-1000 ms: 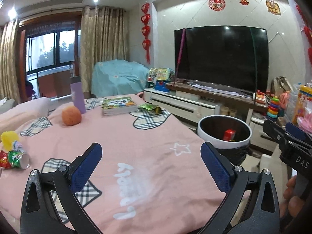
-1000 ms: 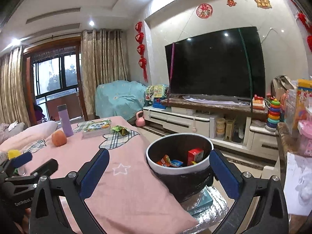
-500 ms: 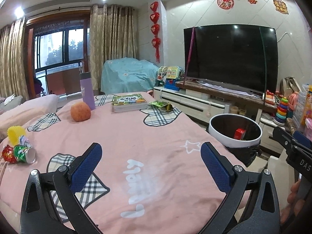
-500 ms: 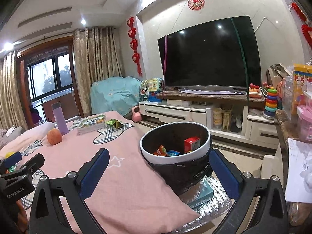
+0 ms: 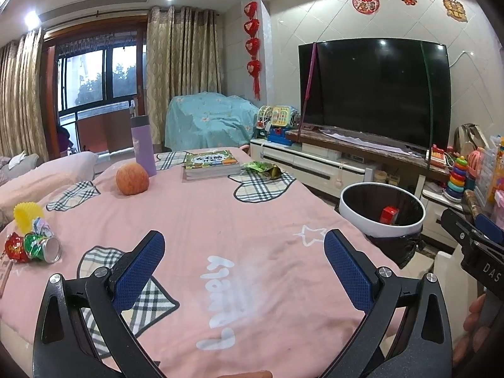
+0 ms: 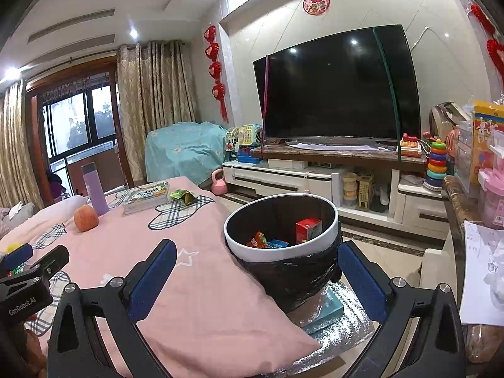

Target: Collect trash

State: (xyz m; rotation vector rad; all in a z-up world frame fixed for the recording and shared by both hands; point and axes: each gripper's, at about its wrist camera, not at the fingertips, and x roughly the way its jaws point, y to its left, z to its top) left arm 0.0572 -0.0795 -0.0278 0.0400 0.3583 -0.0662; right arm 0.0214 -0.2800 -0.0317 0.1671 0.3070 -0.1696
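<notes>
Living room setup here, a big dark TV (image 5: 373, 94) on a low white cabinet, red hanging ornaments on the wall, beige curtains by the window. In front of all that is a table covered with a pink blanket (image 5: 220, 236) with plaid hearts and a white star on it

On the blanket's far end there's a purple bottle (image 5: 143, 145) standing upright, an apple (image 5: 132, 179) just in front of it, a stack of kids' books (image 5: 211, 166) and a crumpled green snack wrapper (image 5: 264, 168) right beside the books. Over on the left edge sits more trash: a crushed green can (image 5: 42, 247) lying on its side, a red foil wrapper (image 5: 14, 248) touching it and a yellow cupcake-style cup (image 5: 27, 215) just behind

The trash bin (image 6: 283, 242), white rim with a black bag, sits off the right edge of the table. Inside you can see a red box (image 6: 308, 229) and a couple of colourful wrappers (image 6: 266, 242)

Left gripper (image 5: 244, 260) hovers over the near middle of the blanket, blue pads spread wide, nothing between them. Right gripper (image 6: 255, 272) is the same deal, wide apart and empty, pointed at the bin so the bin sits framed between its fingers
</notes>
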